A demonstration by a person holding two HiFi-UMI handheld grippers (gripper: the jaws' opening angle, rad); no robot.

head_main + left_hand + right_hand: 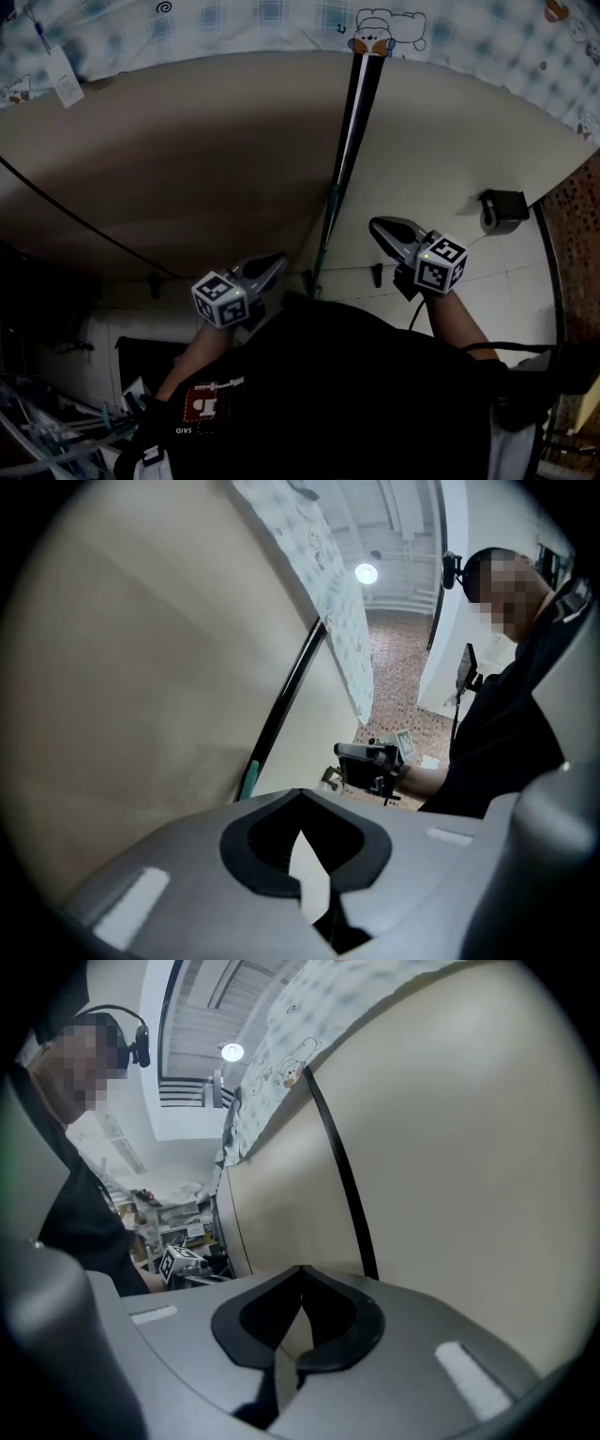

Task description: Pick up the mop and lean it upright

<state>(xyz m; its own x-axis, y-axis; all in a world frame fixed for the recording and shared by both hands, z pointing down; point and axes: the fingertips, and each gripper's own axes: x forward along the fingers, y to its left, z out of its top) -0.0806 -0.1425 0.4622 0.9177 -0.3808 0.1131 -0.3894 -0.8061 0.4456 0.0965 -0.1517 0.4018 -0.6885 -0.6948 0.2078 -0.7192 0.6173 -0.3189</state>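
Slip risk: long black mop pole with teal collar (pixel 354 122) leans unheld on plain beige wall (pixel 187 159); smooth wall could let it slide sideways, fall; long axis runs steeply up wall, top at blue checked cartoon cloth (pixel 281 19); mop head hidden; left gripper (pixel 278 261) and right gripper (pixel 378 226) clamped together, empty, flanking pole, clear of it.

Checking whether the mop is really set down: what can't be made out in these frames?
- Mop's lower end and head: in the head view the mop handle runs behind the person's dark top; the left gripper and right gripper cover it in their own views.
- Handle's top: at the patterned cloth, head view; what it touches is unclear.
- Head view's lower left: too dark.
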